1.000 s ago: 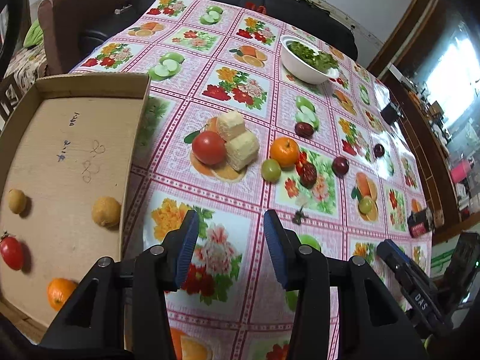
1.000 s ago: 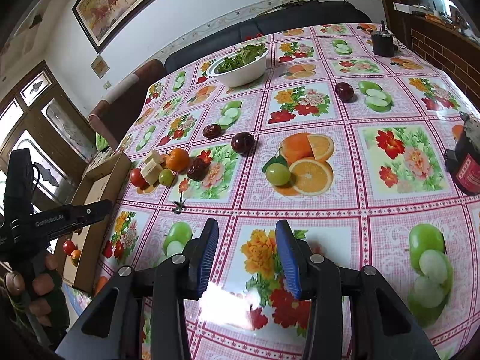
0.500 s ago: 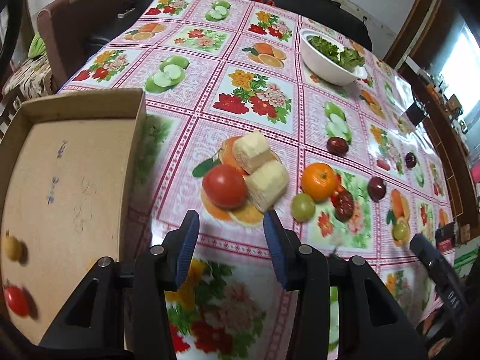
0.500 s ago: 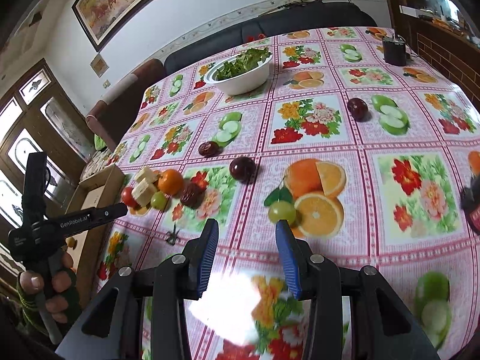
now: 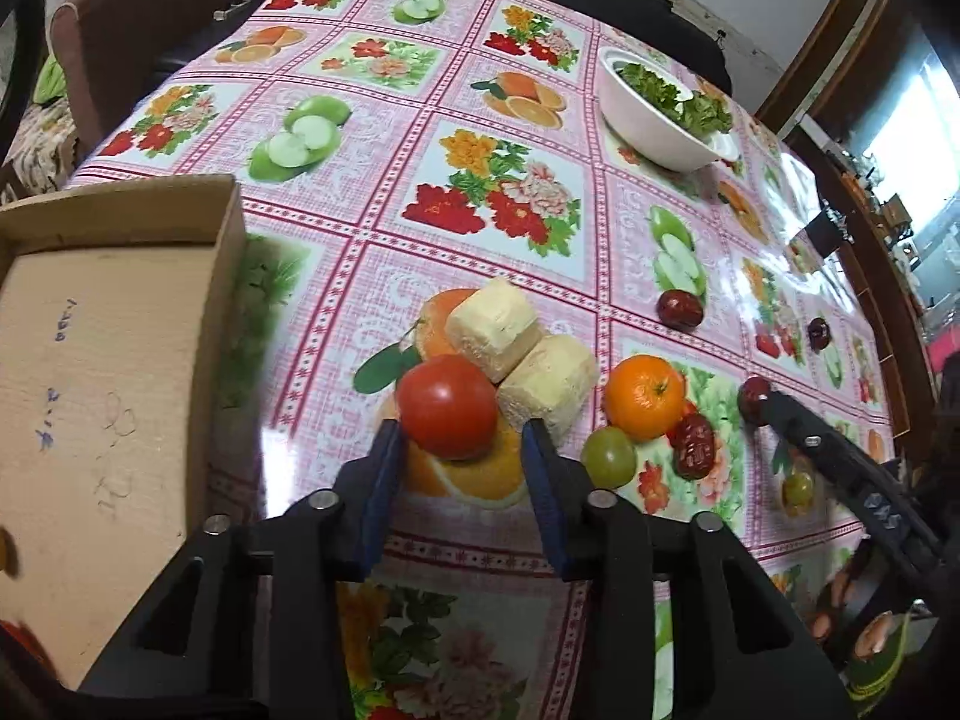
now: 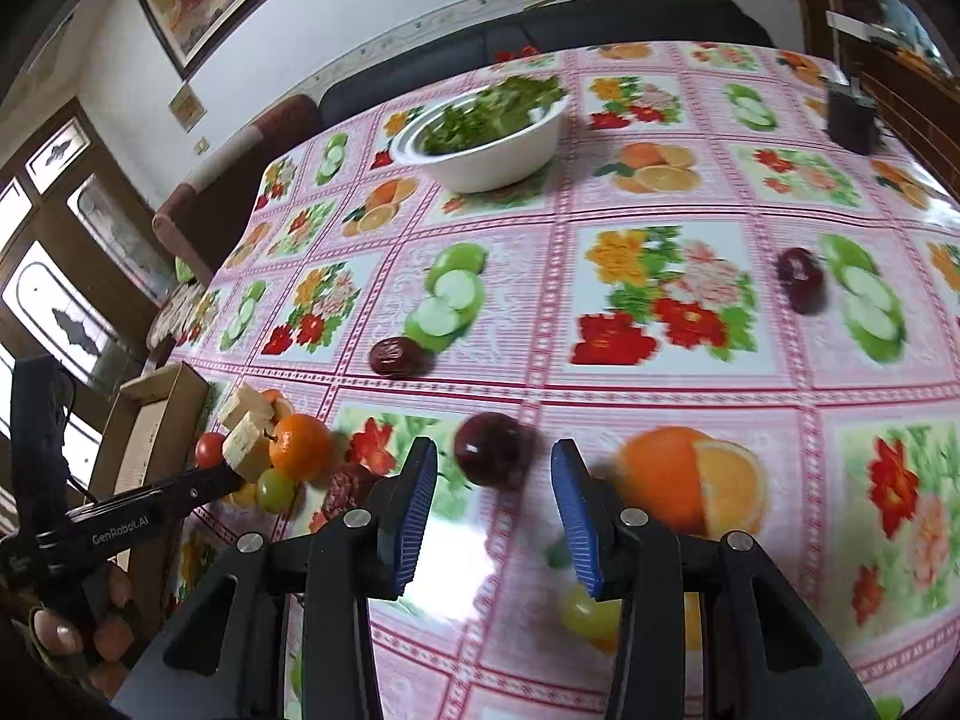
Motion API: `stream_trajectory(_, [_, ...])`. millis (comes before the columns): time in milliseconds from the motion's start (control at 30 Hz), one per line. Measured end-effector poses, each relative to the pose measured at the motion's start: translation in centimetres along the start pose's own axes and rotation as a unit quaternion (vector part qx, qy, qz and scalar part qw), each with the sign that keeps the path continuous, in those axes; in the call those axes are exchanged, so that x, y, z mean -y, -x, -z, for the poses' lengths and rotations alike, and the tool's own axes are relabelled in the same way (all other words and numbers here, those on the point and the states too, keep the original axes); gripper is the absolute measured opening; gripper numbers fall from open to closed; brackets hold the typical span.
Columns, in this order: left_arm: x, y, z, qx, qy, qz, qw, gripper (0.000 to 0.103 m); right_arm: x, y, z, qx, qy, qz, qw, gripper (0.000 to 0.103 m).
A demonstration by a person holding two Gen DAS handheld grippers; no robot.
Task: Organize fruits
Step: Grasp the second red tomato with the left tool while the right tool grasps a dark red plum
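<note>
On the worktop, beside the cardboard box: left gripper around the red tomato, jaws just closing, pads at its flanks, contact unclear. Further right, right gripper open, dark plum between the tips, untouched. Orange and green grape just beside the tomato.
</note>
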State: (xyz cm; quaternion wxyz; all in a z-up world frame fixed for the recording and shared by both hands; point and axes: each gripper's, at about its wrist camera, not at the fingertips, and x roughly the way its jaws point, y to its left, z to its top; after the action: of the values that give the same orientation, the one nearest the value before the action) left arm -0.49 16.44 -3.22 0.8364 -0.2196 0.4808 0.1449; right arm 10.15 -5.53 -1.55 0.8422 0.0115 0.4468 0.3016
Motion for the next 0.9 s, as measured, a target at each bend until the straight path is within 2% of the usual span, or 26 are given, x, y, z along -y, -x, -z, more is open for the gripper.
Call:
stream_trajectory(67, [0.1, -0.2, -0.1, 0.0, -0.001, 0.004, 1.0, 0.025, -0.6, -0.8, -0.2, -0.006, 0.009, 0.003, 1.0, 0.042])
stream_trajectory(167, [0.4, -0.3, -0.2, 0.003, -0.006, 0.003, 1.0, 0.025, -1.4, -1.5, -0.2, -0.006, 0.027, 0.025, 0.999, 0.042])
stream_trajectory(300, [0.3, -0.3, -0.2, 0.003, 0.0, 0.008, 1.0, 0.024, -1.3, -1.0, 0.0, 0.003, 0.031, 0.031, 0.999, 0.025])
stream_trajectory(533, [0.3, 0.9, -0.1, 0.018, 0.0, 0.011, 0.9998, 0.022, -1.4, -0.1, 0.4, 0.008, 0.03, 0.012, 0.999, 0.025])
stream_trajectory(600, [0.3, 1.5, 0.0, 0.023, -0.002, 0.015, 0.9996, 0.019, -1.5, 0.1, 0.6, 0.009, 0.03, 0.011, 0.999, 0.024])
stream_trajectory(667, [0.2, 1.9, 0.1, 0.026, 0.0, 0.017, 0.9995, 0.01, -1.6, 0.5, 0.8, 0.013, 0.029, 0.009, 0.999, 0.024])
stream_trajectory(800, [0.2, 1.9, 0.1, 0.029, -0.001, 0.013, 0.9995, 0.011, -1.7, 1.6, 1.2, 0.021, 0.025, 0.004, 0.999, 0.024])
stream_trajectory(833, [0.3, 2.0, 0.1, 0.028, -0.001, 0.012, 0.9995, 0.013, -1.8, 1.7, 1.3, 0.024, 0.024, 0.004, 0.999, 0.024])
stream_trajectory(867, [0.3, 1.8, 0.1, 0.024, 0.002, 0.011, 0.9996, 0.021, -1.8, 1.9, 1.4, 0.024, 0.023, 0.003, 0.999, 0.024])
stream_trajectory(900, [0.3, 1.5, -0.1, 0.018, 0.005, 0.013, 0.9997, 0.024, -1.8, 1.9, 1.5, 0.021, 0.023, 0.002, 1.0, 0.024])
